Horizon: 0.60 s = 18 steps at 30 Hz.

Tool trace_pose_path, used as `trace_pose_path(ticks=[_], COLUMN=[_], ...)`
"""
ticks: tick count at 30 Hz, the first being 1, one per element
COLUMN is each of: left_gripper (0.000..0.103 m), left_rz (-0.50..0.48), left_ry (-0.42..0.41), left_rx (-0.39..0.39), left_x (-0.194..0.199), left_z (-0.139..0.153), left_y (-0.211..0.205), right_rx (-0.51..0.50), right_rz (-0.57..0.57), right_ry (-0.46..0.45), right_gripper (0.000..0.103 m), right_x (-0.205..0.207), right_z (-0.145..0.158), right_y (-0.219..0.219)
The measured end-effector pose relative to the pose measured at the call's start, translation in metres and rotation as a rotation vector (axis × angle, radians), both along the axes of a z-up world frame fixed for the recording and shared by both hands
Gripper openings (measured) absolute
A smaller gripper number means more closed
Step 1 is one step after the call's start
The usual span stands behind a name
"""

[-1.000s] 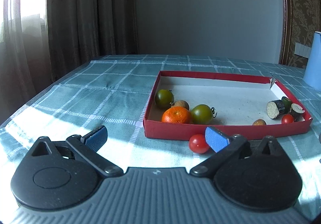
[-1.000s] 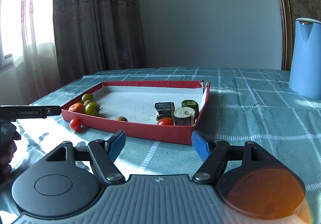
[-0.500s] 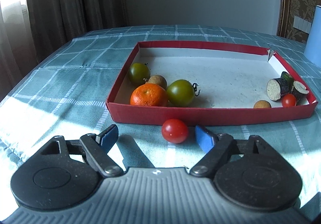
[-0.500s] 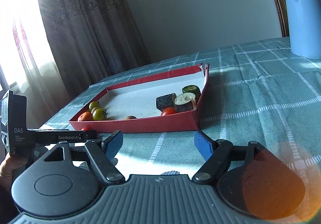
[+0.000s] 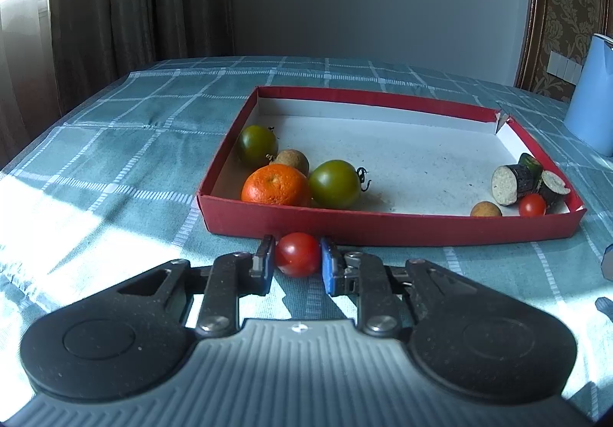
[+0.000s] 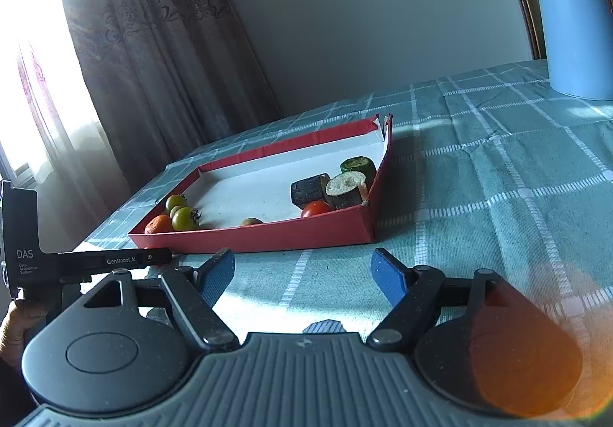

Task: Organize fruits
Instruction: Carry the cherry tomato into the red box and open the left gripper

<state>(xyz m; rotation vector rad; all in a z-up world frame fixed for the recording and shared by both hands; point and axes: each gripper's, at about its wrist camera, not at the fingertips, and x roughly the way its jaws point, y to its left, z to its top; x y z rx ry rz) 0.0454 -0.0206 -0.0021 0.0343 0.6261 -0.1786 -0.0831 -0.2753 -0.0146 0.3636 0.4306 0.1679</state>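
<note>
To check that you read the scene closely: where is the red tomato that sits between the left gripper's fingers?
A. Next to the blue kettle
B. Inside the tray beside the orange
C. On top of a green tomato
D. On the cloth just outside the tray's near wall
D: the tomato sits between the left gripper fingers on the cloth, in front of the tray wall, not inside it.
</note>
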Motion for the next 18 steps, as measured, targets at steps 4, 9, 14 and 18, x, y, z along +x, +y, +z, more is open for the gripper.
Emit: trace_pose_path(ticks=[4, 9, 14, 18], left_gripper=[0.022, 0.022, 0.022, 0.022], left_rz=[0.011, 0.057, 0.089, 0.113], left_ry=[-0.042, -0.118, -0.136, -0.122], left_rx=[-0.013, 0.011, 0.045, 0.065], left_x=[-0.010, -0.009, 0.010, 0.031], left_z=[0.010, 0.035, 0.046, 0.043], left_y=[0.007, 0.012, 0.004, -0.001], right_rx=[0.005, 0.003, 0.005, 0.006], right_rz=[-0.003, 0.000, 0.002, 0.007], right_ry=[0.002, 0.009, 0.013, 0.016], right_gripper=[0.078, 0.078, 0.078, 0.079], right_x=[0.000, 0.002, 0.003, 0.004], right_z=[-0.001, -0.001, -0.002, -0.002], right_y=[0.000, 0.000, 0.000, 0.000])
